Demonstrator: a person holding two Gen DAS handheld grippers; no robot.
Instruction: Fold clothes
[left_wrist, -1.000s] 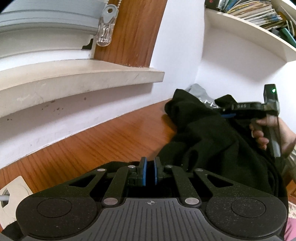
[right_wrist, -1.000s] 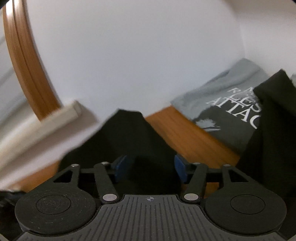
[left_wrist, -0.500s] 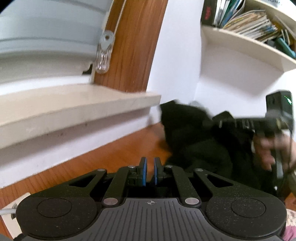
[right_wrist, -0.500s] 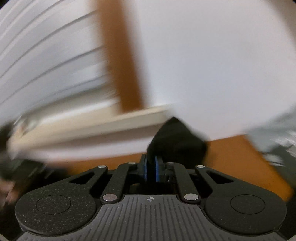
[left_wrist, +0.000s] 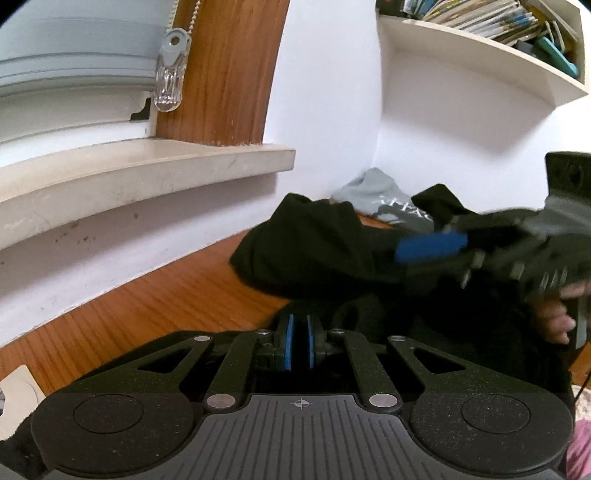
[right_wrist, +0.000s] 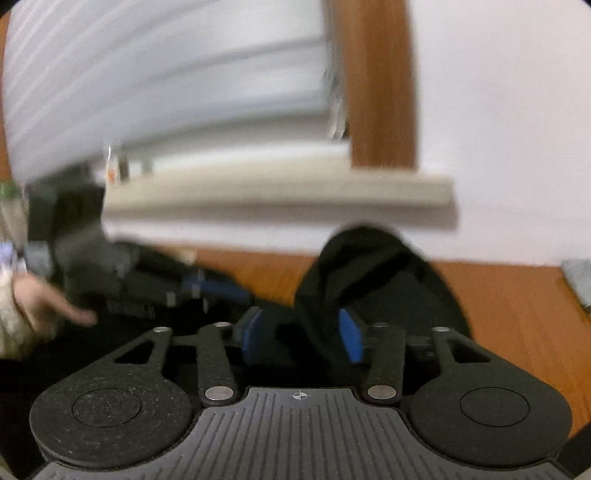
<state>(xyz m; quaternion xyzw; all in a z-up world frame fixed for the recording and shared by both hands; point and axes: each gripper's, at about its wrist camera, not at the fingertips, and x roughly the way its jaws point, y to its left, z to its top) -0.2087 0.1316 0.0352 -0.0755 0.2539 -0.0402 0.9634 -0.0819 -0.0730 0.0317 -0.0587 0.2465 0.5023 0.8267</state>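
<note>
A black garment (left_wrist: 314, 251) lies bunched on the wooden tabletop (left_wrist: 166, 295), one end humped up in front of the wall. My left gripper (left_wrist: 299, 332) is shut, its blue pads pinching a thin edge of that garment near the table's front. The right gripper (right_wrist: 301, 332) stands open, with a fold of the black garment (right_wrist: 369, 258) rising between its spread pads. In the left wrist view the right gripper (left_wrist: 406, 251) reaches in from the right over the cloth, held by a hand (left_wrist: 554, 321). The right wrist view is blurred.
A folded grey printed T-shirt (left_wrist: 380, 195) sits in the far corner against the wall. A stone windowsill (left_wrist: 147, 173) overhangs the table on the left, and a shelf of books (left_wrist: 480, 48) hangs high on the right. A white socket plate (left_wrist: 14, 398) lies at the table's left edge.
The right gripper closed on the black cloth, swung left toward the windowsill, and has now opened. The garment's far end was dragged left. My left gripper stayed shut.
</note>
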